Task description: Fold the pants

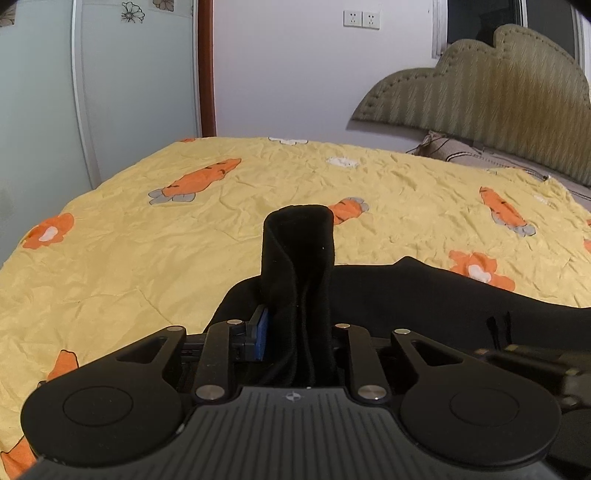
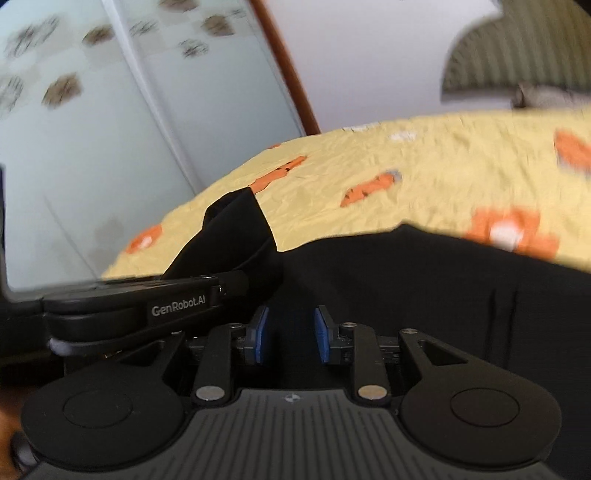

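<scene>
Black pants (image 1: 424, 288) lie on a yellow bedspread with carrot prints (image 1: 147, 258). My left gripper (image 1: 295, 332) is shut on a bunched fold of the pants, which stands up between its fingers (image 1: 299, 243); only the left blue pad (image 1: 263, 332) shows. In the right wrist view the pants (image 2: 443, 295) spread ahead and to the right. My right gripper (image 2: 291, 334) is open just above the black cloth, both blue pads visible, nothing between them. The left gripper's body (image 2: 147, 302) sits close on its left, holding the raised fold (image 2: 236, 229).
The bed fills the view, with a padded headboard (image 1: 498, 81) and a pillow (image 1: 461, 151) at the far right. A pale sliding wardrobe door (image 1: 110, 92) and a white wall with sockets (image 1: 362, 18) stand behind the bed.
</scene>
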`<state>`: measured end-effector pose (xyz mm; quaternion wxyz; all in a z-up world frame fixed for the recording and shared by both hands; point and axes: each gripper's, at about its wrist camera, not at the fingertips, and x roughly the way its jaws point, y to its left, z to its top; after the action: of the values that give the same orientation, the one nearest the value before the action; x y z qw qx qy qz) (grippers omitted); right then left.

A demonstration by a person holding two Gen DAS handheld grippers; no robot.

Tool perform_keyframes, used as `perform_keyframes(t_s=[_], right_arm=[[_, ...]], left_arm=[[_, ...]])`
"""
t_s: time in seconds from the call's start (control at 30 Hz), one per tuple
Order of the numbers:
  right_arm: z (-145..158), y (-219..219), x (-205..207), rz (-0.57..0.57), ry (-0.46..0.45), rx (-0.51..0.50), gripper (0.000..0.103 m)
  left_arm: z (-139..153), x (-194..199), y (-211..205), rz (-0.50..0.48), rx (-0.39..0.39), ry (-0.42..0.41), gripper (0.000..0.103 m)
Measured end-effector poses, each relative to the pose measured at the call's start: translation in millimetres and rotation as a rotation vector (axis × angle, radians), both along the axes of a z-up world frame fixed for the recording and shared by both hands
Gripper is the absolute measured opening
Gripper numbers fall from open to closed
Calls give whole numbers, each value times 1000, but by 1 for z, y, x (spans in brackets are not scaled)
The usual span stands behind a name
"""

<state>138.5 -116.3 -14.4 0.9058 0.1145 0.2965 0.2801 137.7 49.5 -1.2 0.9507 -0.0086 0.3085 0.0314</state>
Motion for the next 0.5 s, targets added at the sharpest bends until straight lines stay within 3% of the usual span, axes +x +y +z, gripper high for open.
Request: perform_keyframes(t_s=[0.03, 0.1, 0.13, 0.17, 0.2, 0.27, 0.33, 0.37, 0.5], right_arm=[[3, -2, -3, -3, -25, -43, 29], [8, -10, -5, -14, -58, -134, 46], [10, -15, -4, -48, -58, -150, 64], [14, -23, -2, -90, -53, -120, 77], [19, -32, 2, -104, -41, -42, 80], [27, -43, 12, -49, 8, 157, 98], [28, -43, 30, 36, 91, 298, 103], [26, -38, 41, 72, 141, 318, 103], [15, -12, 77, 72, 284, 188, 103]], left_arm=[[-1, -1, 1, -4, 5, -1, 24], [-4, -3, -2, -23, 37, -10, 26], [-7, -5, -5, -30, 54, -20, 26], [-9, -6, -8, -36, 78, -27, 31], [-12, -7, -14, -43, 108, -32, 38], [-18, -10, -26, -59, 177, -44, 39], [-26, -15, -40, -75, 267, -63, 41], [-30, -17, -47, -83, 312, -71, 42], [-42, -22, -59, -99, 393, -92, 45]])
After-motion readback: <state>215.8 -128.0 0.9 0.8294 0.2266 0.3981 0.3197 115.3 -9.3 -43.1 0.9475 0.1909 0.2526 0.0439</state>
